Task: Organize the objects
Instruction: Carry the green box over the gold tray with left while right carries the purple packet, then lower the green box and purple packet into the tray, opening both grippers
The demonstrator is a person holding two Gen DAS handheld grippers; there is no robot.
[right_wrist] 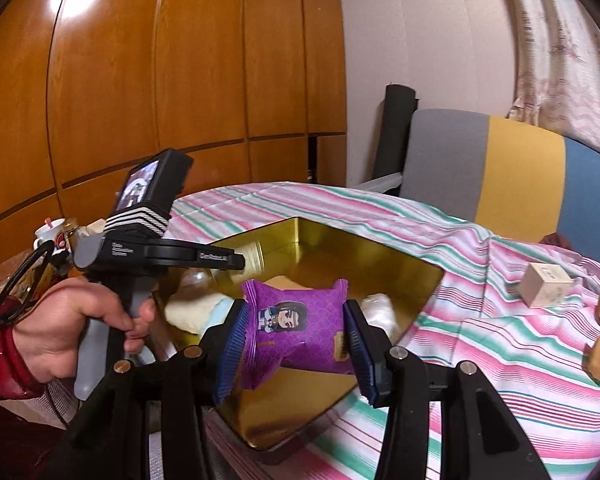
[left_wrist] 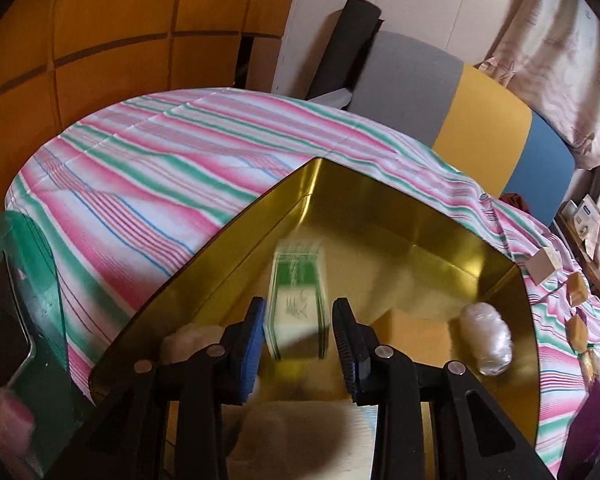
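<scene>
Tin (left_wrist: 440, 216), one, gold and open, sits on the striped cloth (left_wrist: 160, 168) and holds four things: a green-and-white packet (left_wrist: 296, 304), a clear-wrapped roll (left_wrist: 486, 340), an orange block (left_wrist: 416, 332), a pale bun (left_wrist: 180, 346). Left gripper (left_wrist: 300, 320) is clamped on the packet above the tin floor. Right gripper (right_wrist: 296, 332) squeezes one purple packet (right_wrist: 300, 328) over the tin's near rim. Three loose blocks (right_wrist: 544, 284) lie on the cloth's right side; the far cloth is bare.

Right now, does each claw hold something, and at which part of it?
Right claw: the purple snack packet, clamped at its two crimped ends, above the gold tin. Left claw: the green-and-white packet, gripped by its long sides.
</scene>
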